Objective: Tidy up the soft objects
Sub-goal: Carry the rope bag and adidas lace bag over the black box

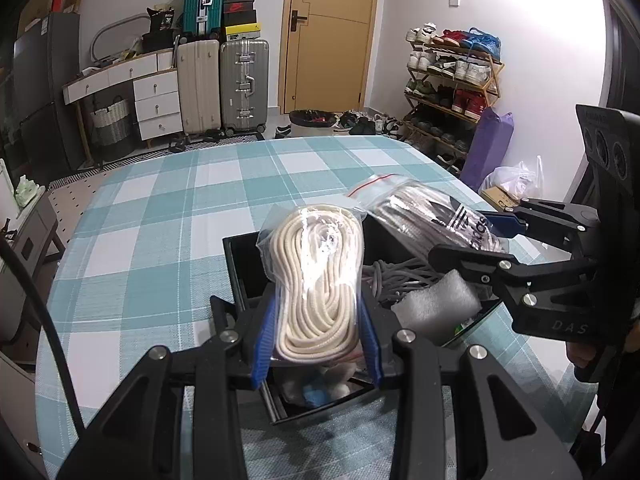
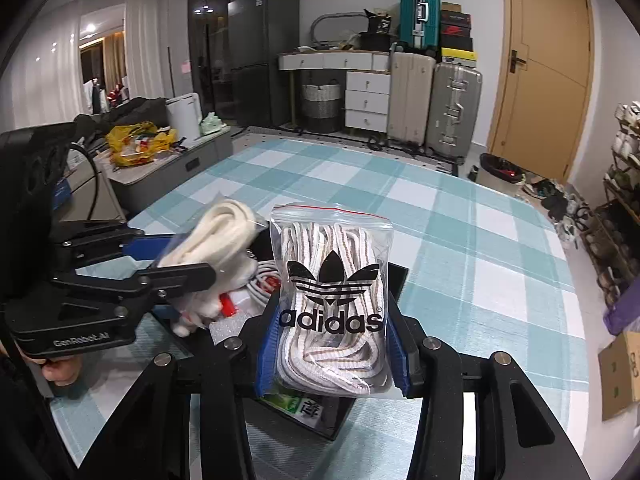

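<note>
**Over the black box, a bag in each tool**

Over the black box on the checked counter, both tools are busy at once. The left tool has its two blue pads pressed tight on the sides of a clear bag of cream rope. The bag stands up tall between the pads, just above the near end of the box. The right tool is squeezed the same way on a clear zip bag of striped laces, the one with the big black leaf logo. That bag is held up too, over the far side of the box.

I think the job is only partly done. The box has other soft things in it: a loose gray cord, a white foam block, and some small white puffy bits low down near the left tool. I cannot tell if the two bags are going into the box or coming out. Either way, both bags are up in the air, so they need a place to land, and the loose things in the box look messy.

Both tools point forward across the counter, side by side and near each other. The right one reaches in from the right, a bit higher up.
</note>
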`<move>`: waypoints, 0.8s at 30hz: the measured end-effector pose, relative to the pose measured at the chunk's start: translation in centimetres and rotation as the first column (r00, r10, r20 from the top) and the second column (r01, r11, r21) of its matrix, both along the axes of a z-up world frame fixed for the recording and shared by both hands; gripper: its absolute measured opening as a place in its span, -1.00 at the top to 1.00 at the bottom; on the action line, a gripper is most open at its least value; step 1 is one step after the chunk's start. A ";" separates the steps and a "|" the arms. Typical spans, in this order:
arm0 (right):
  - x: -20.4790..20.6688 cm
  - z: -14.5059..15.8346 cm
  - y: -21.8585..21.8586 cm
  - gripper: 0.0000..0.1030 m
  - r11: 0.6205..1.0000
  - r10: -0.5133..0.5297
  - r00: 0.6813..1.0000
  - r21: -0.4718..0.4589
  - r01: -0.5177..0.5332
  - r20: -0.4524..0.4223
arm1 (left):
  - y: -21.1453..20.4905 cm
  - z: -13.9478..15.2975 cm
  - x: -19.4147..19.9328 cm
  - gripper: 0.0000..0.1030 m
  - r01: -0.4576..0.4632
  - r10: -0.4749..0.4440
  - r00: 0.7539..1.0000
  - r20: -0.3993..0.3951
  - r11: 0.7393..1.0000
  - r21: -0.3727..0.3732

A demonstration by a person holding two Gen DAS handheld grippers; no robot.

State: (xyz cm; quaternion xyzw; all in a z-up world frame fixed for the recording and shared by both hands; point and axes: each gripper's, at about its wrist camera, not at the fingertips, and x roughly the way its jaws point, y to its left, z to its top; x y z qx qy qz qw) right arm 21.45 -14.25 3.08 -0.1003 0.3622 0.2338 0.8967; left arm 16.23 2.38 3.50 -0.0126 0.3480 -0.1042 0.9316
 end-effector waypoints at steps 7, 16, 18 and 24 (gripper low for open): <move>0.1 0.4 -0.1 0.11 1.000 0.009 1.000 -0.022 -0.008 0.018 | 0.1 0.2 0.0 0.30 -0.010 0.010 1.000 0.008 1.000 -0.002; 0.2 0.4 0.0 0.11 0.997 0.059 0.998 -0.042 -0.059 0.002 | 0.8 0.6 -0.2 0.30 -0.033 0.033 0.999 0.017 0.999 -0.008; 0.2 0.4 0.4 0.11 0.995 0.096 0.995 -0.033 -0.096 -0.009 | 0.9 0.7 -0.2 0.30 -0.037 0.037 0.999 0.018 0.999 -0.008; 0.4 0.6 1.3 -0.06 0.989 0.138 0.990 -0.050 -0.139 -0.006 | 1.4 0.9 -0.4 0.30 -0.048 0.048 0.999 0.020 0.999 -0.017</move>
